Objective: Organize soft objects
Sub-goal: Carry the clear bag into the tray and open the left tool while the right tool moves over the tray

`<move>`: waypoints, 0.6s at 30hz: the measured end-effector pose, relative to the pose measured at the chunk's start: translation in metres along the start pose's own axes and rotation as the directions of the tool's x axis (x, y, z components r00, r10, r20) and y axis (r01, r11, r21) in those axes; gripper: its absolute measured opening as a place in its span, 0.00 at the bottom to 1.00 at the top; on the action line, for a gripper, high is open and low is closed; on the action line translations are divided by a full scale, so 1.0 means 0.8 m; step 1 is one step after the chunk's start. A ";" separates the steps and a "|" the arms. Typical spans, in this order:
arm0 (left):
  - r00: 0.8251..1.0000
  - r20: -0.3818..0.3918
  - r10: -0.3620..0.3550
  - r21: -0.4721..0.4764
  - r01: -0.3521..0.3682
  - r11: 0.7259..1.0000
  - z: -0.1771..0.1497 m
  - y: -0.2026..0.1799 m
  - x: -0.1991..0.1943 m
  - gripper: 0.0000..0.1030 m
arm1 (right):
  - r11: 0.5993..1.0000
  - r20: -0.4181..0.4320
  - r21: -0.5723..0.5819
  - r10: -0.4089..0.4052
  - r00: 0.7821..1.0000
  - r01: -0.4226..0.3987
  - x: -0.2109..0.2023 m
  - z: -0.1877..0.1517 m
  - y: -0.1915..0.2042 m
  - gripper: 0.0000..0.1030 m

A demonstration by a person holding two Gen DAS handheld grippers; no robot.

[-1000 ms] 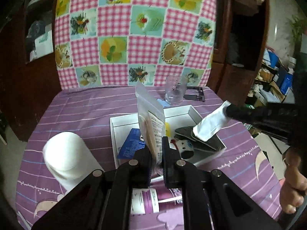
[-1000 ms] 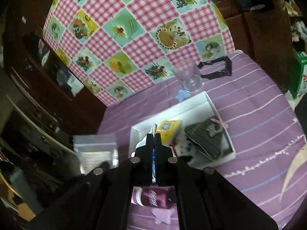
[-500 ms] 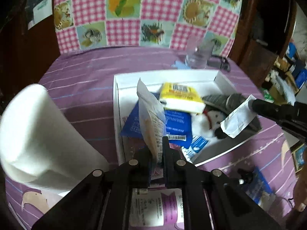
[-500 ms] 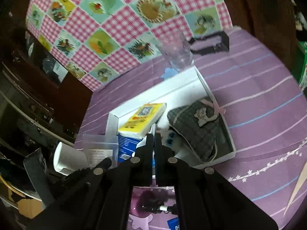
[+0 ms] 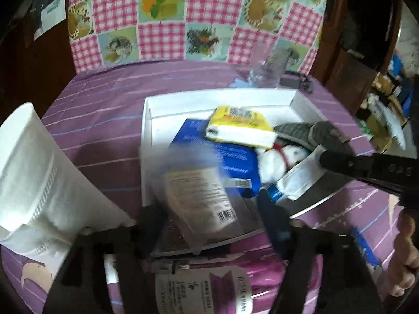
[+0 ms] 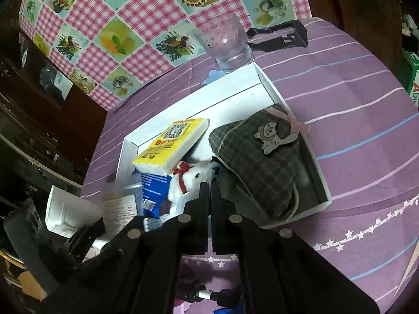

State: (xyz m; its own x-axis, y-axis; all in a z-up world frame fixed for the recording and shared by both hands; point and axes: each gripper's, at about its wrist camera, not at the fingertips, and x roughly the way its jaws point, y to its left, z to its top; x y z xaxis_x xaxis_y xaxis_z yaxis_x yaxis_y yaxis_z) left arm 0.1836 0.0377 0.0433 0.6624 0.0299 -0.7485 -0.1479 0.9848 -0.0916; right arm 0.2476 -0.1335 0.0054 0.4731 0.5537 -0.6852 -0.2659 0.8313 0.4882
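My left gripper (image 5: 209, 204) hovers over the near edge of the white box (image 5: 220, 96), and its jaws are opening. A clear labelled pouch (image 5: 199, 198) lies tilted and blurred between the spread fingers, free of the pads. My right gripper (image 5: 323, 157) reaches in from the right, shut on a white sachet (image 5: 298, 180) low over the box. In the right wrist view its fingers (image 6: 210, 185) are pressed together above the white plush toy (image 6: 188, 183). The box also holds a yellow tissue pack (image 6: 172, 141), a blue pack (image 5: 214, 154) and a grey plaid pouch (image 6: 256, 157).
A white paper roll (image 5: 39, 178) stands at the near left on the purple cloth. A purple-labelled bottle (image 5: 209, 287) lies under my left gripper. A glass (image 6: 227, 44) and a black clip (image 6: 277, 39) sit behind the box. A person's hand (image 5: 403, 248) is at the right edge.
Both grippers have come down toward the box. The left jaws have spread apart and the clear pouch, held upright before, has tipped over between them. The right still grips the sachet.
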 end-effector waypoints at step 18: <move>0.995 0.100 0.007 0.040 -0.011 0.999 0.006 -0.009 -0.027 0.78 | 0.998 -0.031 -0.046 -0.033 0.999 0.032 0.003 -0.003 0.010 0.06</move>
State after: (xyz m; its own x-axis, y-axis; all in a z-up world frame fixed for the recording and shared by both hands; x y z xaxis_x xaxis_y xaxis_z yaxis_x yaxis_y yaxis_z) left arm 0.1741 0.0308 0.0631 0.7314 0.0539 -0.6798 -0.1260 0.9904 -0.0570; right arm 0.2444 -0.1253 0.0067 0.4556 0.5272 -0.7173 -0.2895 0.8497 0.4406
